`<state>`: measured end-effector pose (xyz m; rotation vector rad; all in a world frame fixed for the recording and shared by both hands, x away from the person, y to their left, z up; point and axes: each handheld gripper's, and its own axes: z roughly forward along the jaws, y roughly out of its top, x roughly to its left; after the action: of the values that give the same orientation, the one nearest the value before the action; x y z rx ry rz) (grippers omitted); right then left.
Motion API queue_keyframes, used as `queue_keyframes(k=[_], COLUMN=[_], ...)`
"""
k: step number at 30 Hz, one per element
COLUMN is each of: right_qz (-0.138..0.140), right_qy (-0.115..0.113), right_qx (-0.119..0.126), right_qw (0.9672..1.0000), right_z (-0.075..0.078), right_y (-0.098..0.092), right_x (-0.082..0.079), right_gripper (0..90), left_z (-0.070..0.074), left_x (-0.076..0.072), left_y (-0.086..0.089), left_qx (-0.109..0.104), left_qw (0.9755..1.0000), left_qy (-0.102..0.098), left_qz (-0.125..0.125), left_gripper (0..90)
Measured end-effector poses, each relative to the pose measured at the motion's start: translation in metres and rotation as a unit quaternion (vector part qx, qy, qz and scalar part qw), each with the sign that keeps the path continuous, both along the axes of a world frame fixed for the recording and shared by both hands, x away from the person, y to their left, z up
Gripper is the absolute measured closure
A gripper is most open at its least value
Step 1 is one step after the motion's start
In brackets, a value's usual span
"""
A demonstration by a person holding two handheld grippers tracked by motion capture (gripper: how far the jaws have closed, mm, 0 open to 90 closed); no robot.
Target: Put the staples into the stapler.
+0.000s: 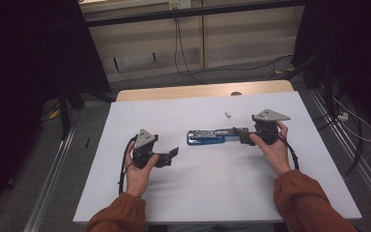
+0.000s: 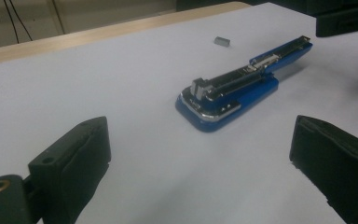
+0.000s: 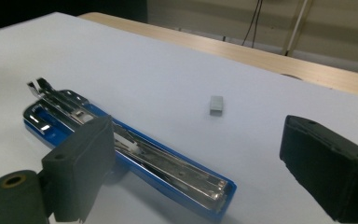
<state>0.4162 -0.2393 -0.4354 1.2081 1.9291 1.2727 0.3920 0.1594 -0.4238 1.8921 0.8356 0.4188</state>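
Lying lengthwise near the middle of the white bench point(image 1: 212, 193) in the high view, the blue stapler point(image 1: 205, 138) is opened out flat, its far end running toward 3 o'clock. There the right hand-held gripper point(image 1: 241, 137) sits at the stapler's end, held by the person's right hand point(image 1: 273, 147). The left hand-held gripper point(image 1: 173, 154) lies at about 8 o'clock from the stapler, clear of it, in the left hand point(image 1: 140, 166). A small grey block of staples point(image 1: 227, 114) rests at 1 o'clock from the stapler, apart from it.

In the left gripper view the jaws stand wide apart with nothing between them; the stapler point(image 2: 233, 93) lies ahead at 12 o'clock, the staples point(image 2: 222, 41) beyond it.

In the right gripper view the jaws are spread wide and clamp nothing. The stapler point(image 3: 168, 172) passes behind the left jaw, its metal track showing; whether that jaw touches it I cannot tell. The staples point(image 3: 216, 105) lie at 12 o'clock.
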Motion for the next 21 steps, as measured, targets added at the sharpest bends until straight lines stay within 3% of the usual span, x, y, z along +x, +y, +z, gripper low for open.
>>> queue_keyframes(k=[5,9,14,17,21], right_qz=[0.002,0.011,0.015,0.027,0.042], right_qy=[0.001,0.02,0.029,0.045,0.058], right_qx=[0.003,0.002,0.007,0.008,0.013], right_qw=[1.0,0.9997,0.9995,0.9986,0.9974], right_z=[-0.001,-0.002,0.004,0.009,0.013], right_y=[0.001,0.002,0.0,0.0,0.002], right_x=[0.002,0.005,0.009,0.014,0.023], right_gripper=[10.1,10.1,10.2,10.5,12.5], left_z=[0.002,0.004,0.005,0.004,0.003], left_x=[-0.014,-0.023,-0.035,-0.041,-0.05], left_y=[0.011,0.019,0.024,0.028,0.034], left_qx=[-0.012,-0.014,-0.014,-0.037,-0.025], left_qw=[0.9999,0.9995,0.9994,0.999,0.9993], left_qy=[-0.009,-0.021,-0.021,-0.008,-0.012], left_qz=[0.008,0.018,0.023,0.024,0.027], left_gripper=[5.4,5.1,5.1,4.7,4.7])
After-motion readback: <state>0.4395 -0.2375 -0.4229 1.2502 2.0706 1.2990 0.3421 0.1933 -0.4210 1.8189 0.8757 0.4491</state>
